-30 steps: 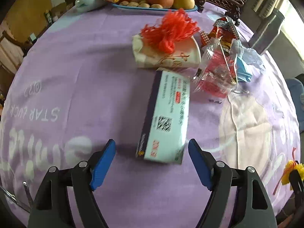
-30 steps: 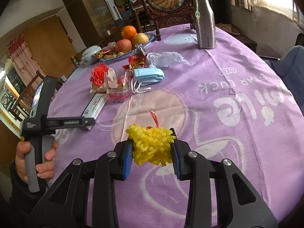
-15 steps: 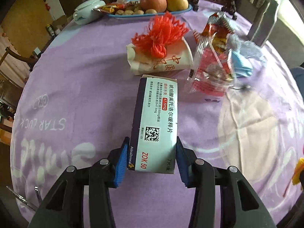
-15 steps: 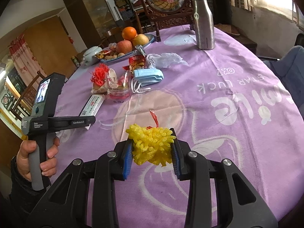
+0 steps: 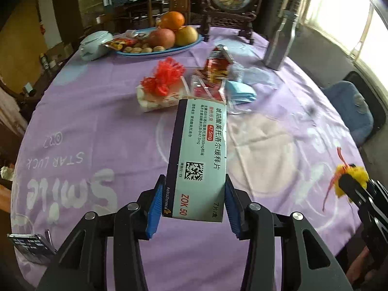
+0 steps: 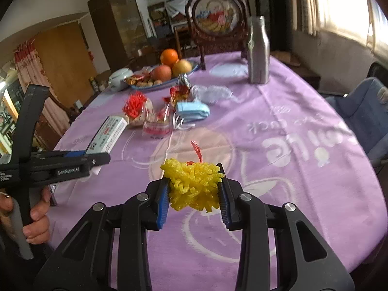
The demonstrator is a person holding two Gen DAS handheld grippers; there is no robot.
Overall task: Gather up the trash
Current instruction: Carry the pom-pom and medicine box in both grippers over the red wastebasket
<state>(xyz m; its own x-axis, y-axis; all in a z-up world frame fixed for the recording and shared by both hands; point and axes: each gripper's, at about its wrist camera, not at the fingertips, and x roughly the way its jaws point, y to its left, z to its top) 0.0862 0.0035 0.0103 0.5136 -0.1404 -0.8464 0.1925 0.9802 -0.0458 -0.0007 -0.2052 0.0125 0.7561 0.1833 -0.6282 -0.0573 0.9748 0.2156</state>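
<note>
My left gripper is shut on a white and dark blue medicine box and holds it lifted above the purple tablecloth; the box also shows in the right wrist view. My right gripper is shut on a yellow fringed foam net, also visible in the left wrist view. On the table lie a red foam net on a paper cup, a red snack wrapper, a clear plastic wrapper and a blue face mask.
A blue plate of fruit and nuts, a white lidded bowl, a steel bottle and a framed ornament stand at the far side. A blue chair sits at the right. A phone lies near the left edge.
My left gripper closed on the medicine box and lifted it off the cloth, tilting up. The right gripper kept the yellow net and barely moved.
</note>
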